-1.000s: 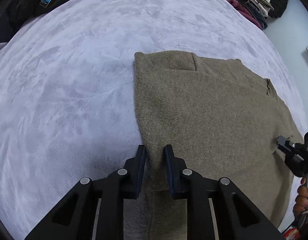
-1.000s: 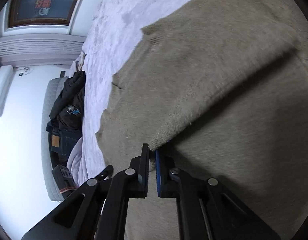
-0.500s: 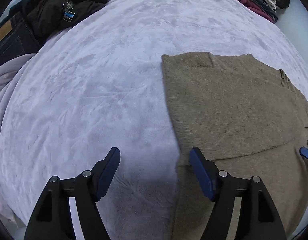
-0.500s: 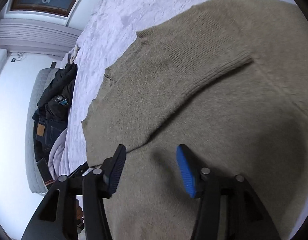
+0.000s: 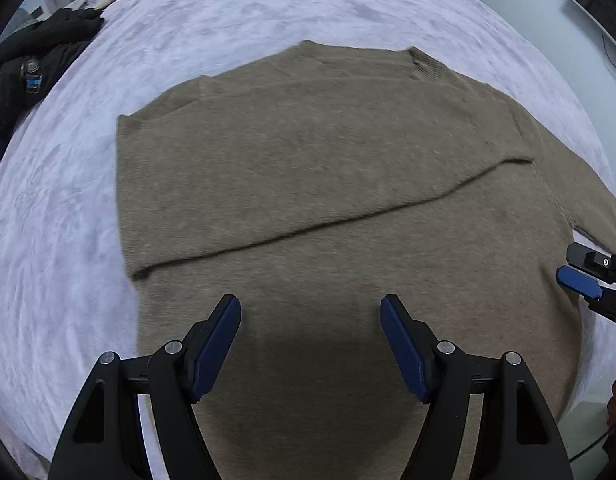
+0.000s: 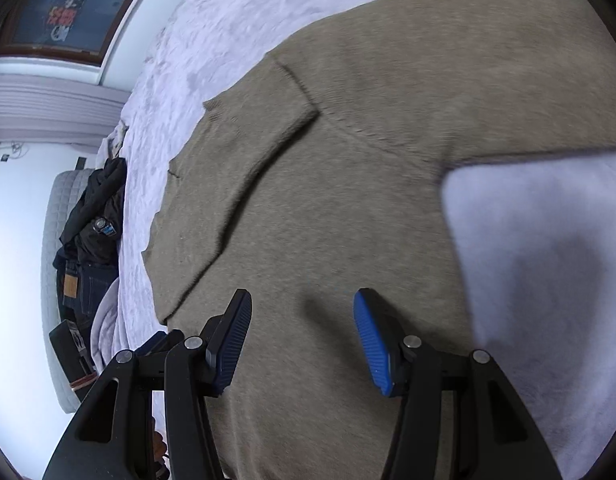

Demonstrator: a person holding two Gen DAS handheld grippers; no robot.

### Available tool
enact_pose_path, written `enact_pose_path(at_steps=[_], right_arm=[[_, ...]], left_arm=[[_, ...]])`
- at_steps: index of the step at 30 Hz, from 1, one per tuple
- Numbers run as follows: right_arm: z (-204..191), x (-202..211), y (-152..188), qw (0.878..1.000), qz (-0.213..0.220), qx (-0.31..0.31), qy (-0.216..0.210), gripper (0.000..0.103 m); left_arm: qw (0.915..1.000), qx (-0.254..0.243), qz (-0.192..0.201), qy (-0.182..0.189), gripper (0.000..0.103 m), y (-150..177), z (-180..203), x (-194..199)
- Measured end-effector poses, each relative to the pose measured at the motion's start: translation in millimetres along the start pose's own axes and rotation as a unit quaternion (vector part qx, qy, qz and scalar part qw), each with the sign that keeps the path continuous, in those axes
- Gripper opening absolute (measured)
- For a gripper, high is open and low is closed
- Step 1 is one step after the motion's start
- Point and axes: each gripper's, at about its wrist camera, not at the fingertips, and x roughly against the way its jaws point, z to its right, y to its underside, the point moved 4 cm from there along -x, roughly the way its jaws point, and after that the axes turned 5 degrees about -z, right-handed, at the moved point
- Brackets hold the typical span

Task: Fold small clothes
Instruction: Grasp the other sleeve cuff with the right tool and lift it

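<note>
Sleeve fold laid down, both claws empty over the sweater.

Olive sweater [image 5: 328, 184] lies flat on the lavender bed [image 5: 59, 220], one sleeve [image 6: 243, 168] crossed diagonally over the body, its cuff towards the collar. Left claw [image 5: 310, 320] and right claw [image 6: 301, 320] have jaws that have just been opening; both now gape with nothing between the pads, hovering above the near part of the body. Likely risks: the folded sleeve edge is loose knit, so a low pass could snag it and drag the fold open. The plush blanket grips the fabric, so a pinch taken too deep could catch blanket as well as sweater. Far-side sleeve runs out of view; I can't tell how it lies.
</note>
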Motion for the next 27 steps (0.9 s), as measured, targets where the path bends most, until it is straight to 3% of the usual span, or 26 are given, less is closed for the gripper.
enact_pose_path(at_steps=[8, 14, 22, 27], right_arm=[[57, 52, -10, 0.997, 0.053, -0.040, 0.024, 0.057], [114, 104, -21, 0.989, 0.110, -0.093, 0.034, 0.057], [181, 164, -22, 0.967, 0.184, -0.179, -0.001, 0.057], [212, 189, -29, 0.942, 0.239, -0.231, -0.042, 0.057]], left_arm=[[0.9981, -0.058, -0.014, 0.012, 0.073, -4, 72, -12], [0.9956, -0.090, -0.017, 0.023, 0.073, -11, 113, -15], [0.9924, -0.116, -0.015, 0.037, 0.073, -23, 167, -19], [0.9913, -0.123, -0.011, 0.045, 0.073, -32, 197, -23]])
